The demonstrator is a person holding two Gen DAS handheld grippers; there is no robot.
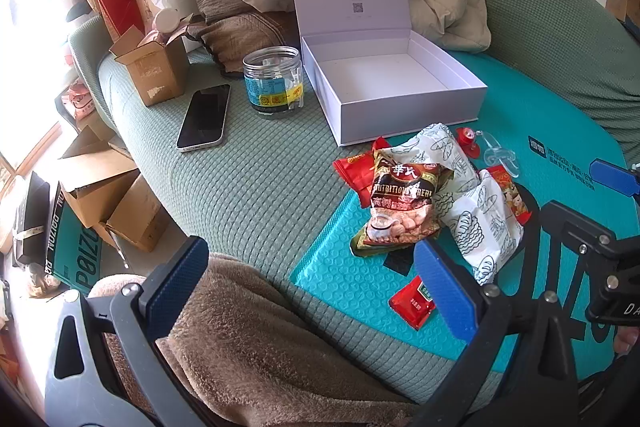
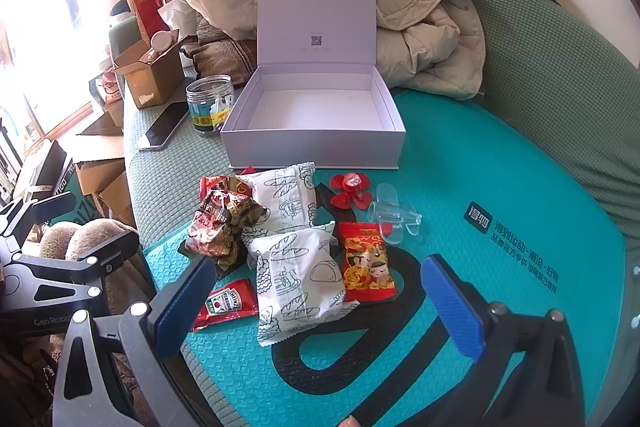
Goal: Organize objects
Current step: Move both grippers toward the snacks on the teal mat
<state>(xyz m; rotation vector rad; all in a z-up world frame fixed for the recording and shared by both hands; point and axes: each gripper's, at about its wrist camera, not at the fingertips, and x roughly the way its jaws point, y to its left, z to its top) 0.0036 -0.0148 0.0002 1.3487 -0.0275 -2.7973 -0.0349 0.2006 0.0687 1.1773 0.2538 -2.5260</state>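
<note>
An open, empty white box (image 1: 384, 83) (image 2: 316, 115) sits on a teal mailer on the sofa. In front of it lies a snack pile: a brown cereal packet (image 1: 400, 207) (image 2: 218, 223), two white bread-print packets (image 2: 296, 279) (image 1: 486, 227), a red cartoon packet (image 2: 366, 263), a ketchup sachet (image 2: 226, 303) (image 1: 412, 301), a red suction toy (image 2: 352, 189) and a clear plastic piece (image 2: 394, 219). My left gripper (image 1: 312, 283) is open and empty, left of the pile. My right gripper (image 2: 320, 299) is open, straddling the near bread packet without touching it.
A clear jar (image 1: 274, 81), a phone (image 1: 204, 117) and a small cardboard box (image 1: 154, 65) lie left of the white box. Beige jackets (image 2: 420, 39) pile behind. A brown blanket (image 1: 248, 347) is near. Cardboard boxes (image 1: 108, 203) crowd the floor at left.
</note>
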